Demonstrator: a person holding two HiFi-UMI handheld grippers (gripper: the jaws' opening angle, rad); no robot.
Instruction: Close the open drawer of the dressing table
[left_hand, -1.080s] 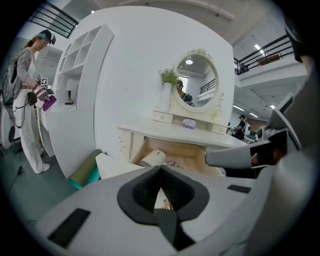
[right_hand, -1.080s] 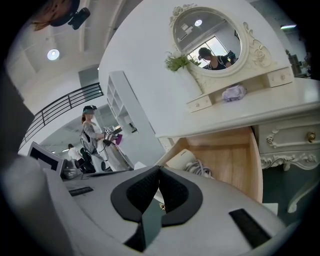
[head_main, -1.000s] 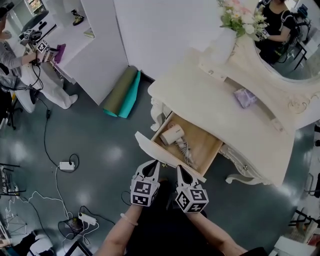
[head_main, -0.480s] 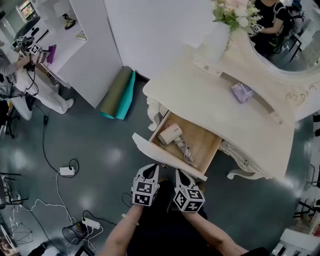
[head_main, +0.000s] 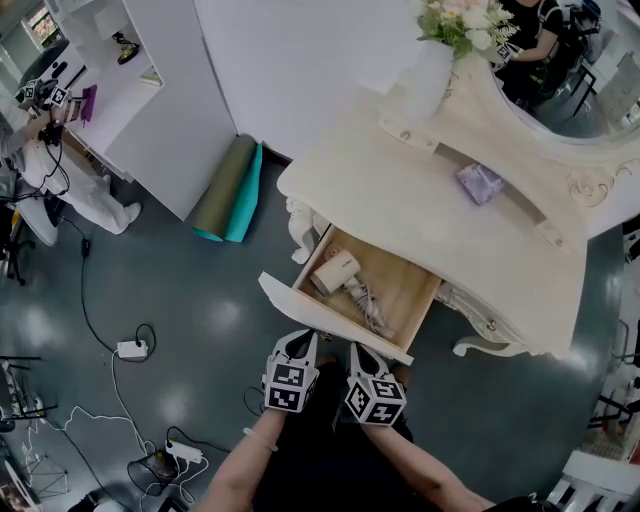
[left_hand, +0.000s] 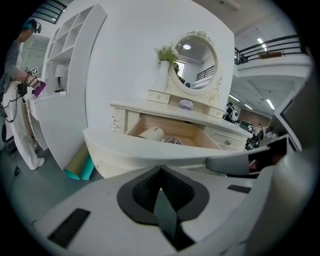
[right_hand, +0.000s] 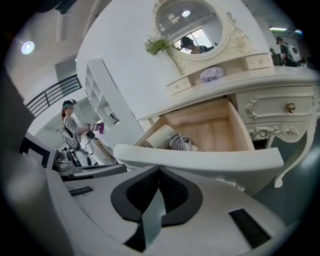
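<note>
Drawer (head_main: 335, 325) of dressing table (head_main: 400, 190) hangs pulled well out, centre of head view, wood floor exposed; hair dryer (head_main: 338, 270) and its coiled cord (head_main: 370, 305) lie inside. Left claw (head_main: 298, 340) and right claw (head_main: 360, 346) sit side by side just below the curved front panel, lower centre; both have jaws together, nothing held; contact with the panel can't be confirmed. Judgement: drawer is stiff painted wood, light load, should slide on its runners; smooth curved front may let the tips slip. No need to grip; push flat on the front panel, one claw either side of the middle, evenly, or it may skew and jam.
</note>
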